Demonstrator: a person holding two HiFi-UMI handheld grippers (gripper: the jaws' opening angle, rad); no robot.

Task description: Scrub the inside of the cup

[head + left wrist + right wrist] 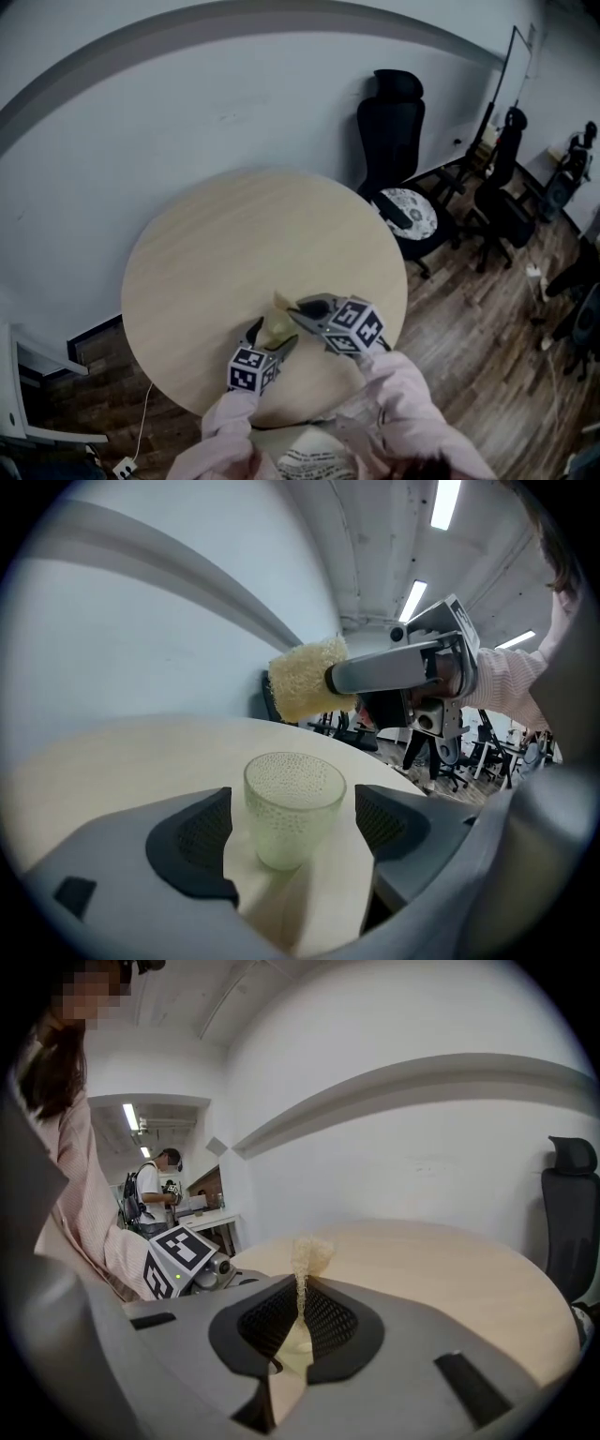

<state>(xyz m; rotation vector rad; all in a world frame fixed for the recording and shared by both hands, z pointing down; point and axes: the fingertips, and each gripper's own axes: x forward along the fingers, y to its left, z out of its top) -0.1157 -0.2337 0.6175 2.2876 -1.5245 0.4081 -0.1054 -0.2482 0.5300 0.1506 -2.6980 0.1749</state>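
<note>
The left gripper (272, 336) is held tilted slightly downward at the near edge of the round table (234, 244). Its jaws are spread wide, and the dimpled glass cup (292, 803) stands upright between them, seemingly untouched. The right gripper (300, 1302) is held just beside it, clamped on a yellow sponge (309, 1252).

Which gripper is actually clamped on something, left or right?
The right gripper: its jaws are shut on the yellow sponge. The left gripper is open, jaws either side of the cup, not touching it.

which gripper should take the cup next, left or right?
Left. The left gripper has its jaws open on either side of the upright dimpled translucent cup, not touching it. The right gripper is shut on the yellow sponge.
</note>
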